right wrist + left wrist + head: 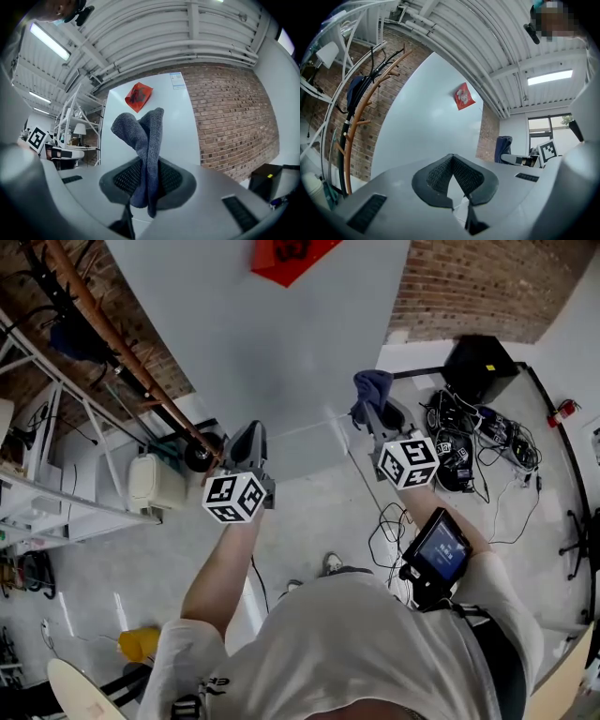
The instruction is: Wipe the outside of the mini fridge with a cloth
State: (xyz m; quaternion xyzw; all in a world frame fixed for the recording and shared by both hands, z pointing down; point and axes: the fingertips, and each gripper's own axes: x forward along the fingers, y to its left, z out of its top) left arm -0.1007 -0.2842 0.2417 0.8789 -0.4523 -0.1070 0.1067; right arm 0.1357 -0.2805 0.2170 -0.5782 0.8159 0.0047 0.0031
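Observation:
The fridge point(272, 352) is a tall pale white box with a red paper ornament point(291, 254) near its top; it also fills the middle of the left gripper view point(426, 126) and the right gripper view point(176, 126). My right gripper point(375, 413) is shut on a blue-grey cloth point(371, 390), which stands up out of the jaws point(143, 131) close to the fridge's right edge. My left gripper point(248, 435) points at the fridge's lower left part. Its pads meet at the tips point(452, 157) with nothing between them.
A brown coat rack point(112, 343) leans by the brick wall left of the fridge, with a white metal shelf point(37, 427) and a white canister point(155, 482) beyond. A black box point(480, 367) and tangled cables point(478, 442) lie on the floor at right.

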